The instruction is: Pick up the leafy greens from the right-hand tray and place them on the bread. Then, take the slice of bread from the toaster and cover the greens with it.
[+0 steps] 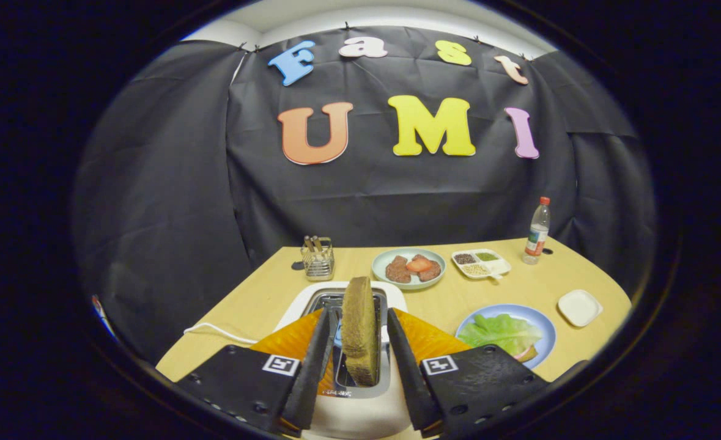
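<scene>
A brown slice of bread (360, 330) stands upright in the slot of the white toaster (360, 418), sticking well out of it. My gripper (361, 313) is open, one finger on each side of the slice, with a narrow gap between each finger and the bread. To the right of the toaster, beyond my right finger, a blue plate (545, 327) holds the leafy greens (499, 333), spread flat. A brownish edge peeks out from under them; I cannot tell what it is.
At the back of the wooden table stand a wire cutlery holder (317, 260), a plate with meat patties and tomato (408, 267), a divided seasoning dish (480, 263) and a bottle (537, 231). A small white dish (579, 307) lies far right. The toaster's white cable (219, 332) runs left.
</scene>
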